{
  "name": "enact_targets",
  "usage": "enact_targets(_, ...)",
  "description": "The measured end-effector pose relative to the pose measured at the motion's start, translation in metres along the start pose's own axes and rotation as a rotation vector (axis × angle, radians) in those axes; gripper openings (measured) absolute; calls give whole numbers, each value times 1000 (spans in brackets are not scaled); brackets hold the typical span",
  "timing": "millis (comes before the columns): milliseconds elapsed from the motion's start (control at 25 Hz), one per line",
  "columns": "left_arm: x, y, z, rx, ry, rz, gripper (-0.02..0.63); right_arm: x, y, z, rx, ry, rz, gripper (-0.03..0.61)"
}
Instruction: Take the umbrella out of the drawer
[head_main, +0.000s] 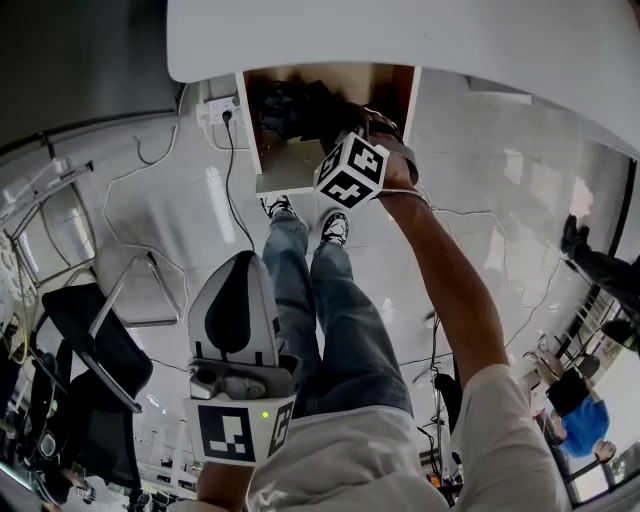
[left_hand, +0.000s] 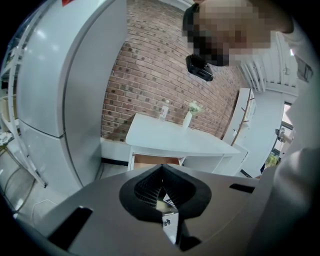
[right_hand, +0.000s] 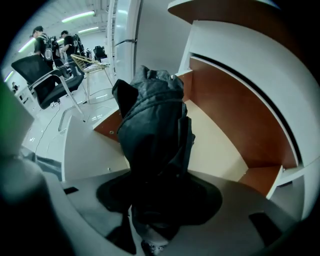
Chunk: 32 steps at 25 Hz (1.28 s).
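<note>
The black folded umbrella hangs over the open wooden drawer under the white table. My right gripper reaches down from the right and is shut on it. In the right gripper view the umbrella fills the space between the jaws of the right gripper, its crumpled fabric raised above the pale drawer floor. My left gripper is held back near my body, away from the drawer, with its jaws together and holding nothing. In its own view the ribbed pads of the left gripper meet.
The white table top overhangs the drawer. A power strip with a black cable lies on the floor left of it. My legs stand in front of the drawer. A black chair stands at the left.
</note>
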<state>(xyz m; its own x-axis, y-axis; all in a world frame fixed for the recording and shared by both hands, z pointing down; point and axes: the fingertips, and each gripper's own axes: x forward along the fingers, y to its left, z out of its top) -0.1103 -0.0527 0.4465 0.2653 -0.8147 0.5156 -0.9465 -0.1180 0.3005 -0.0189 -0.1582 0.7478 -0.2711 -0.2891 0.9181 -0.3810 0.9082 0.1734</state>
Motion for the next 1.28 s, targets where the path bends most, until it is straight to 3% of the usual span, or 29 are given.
enact_targets(680, -13, 8, 46, 29, -55, 15, 12, -45, -3, 39, 123, -98, 15, 244)
enact_targets(1280, -61, -39, 82, 76, -101, 10, 11, -170, -20, 41, 206, -219, -27, 244)
